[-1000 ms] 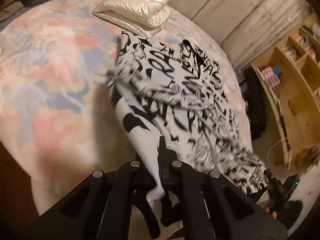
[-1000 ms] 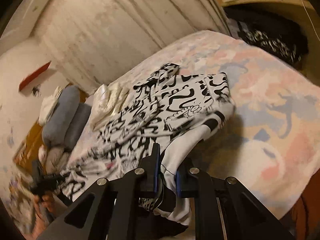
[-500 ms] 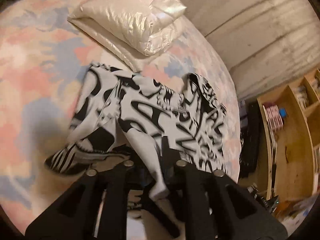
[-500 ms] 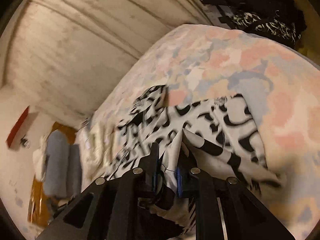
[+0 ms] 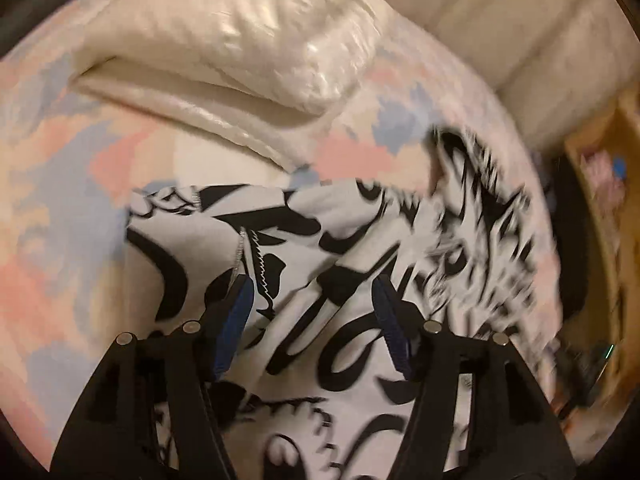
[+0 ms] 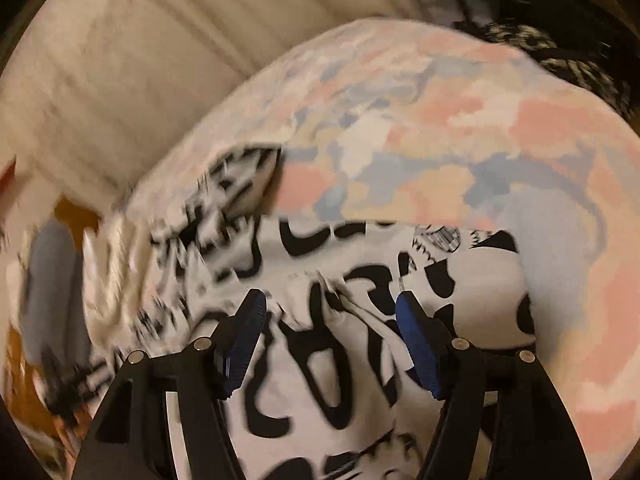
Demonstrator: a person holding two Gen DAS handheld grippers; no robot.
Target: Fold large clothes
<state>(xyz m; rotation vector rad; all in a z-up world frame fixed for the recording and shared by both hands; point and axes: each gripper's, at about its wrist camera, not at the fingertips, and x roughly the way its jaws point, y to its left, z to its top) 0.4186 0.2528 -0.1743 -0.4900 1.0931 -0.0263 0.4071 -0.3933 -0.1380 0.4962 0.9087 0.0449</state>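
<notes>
Your garment [image 5: 328, 264] is a big white piece covered in bold black graffiti-style lettering and doodles, and it's lying on the bed [image 5: 60, 208], which has a pastel pink, blue and cream blotchy cover. The near part is doubled over on itself with a fairly straight edge toward the head of the bed, and a stitched hem runs down near your left gripper's [image 5: 312, 296] left pad. The far side of the print is smeared with motion blur, so the shape there is hard to read.

Both tools have just been opening. Your left gripper's jaws stand wide with the cloth lying under and between them, not pinched. Same for your right gripper [image 6: 330, 304]: blue pads spread apart over the fabric [image 6: 320, 360], nothing clamped.

Just past the garment sits a shiny cream puffy bundle [image 5: 240, 40], folded flat. Off to the right there's a wooden shelf unit [image 5: 608, 184] with pink and blue items in a cubby, too blurry to name.
</notes>
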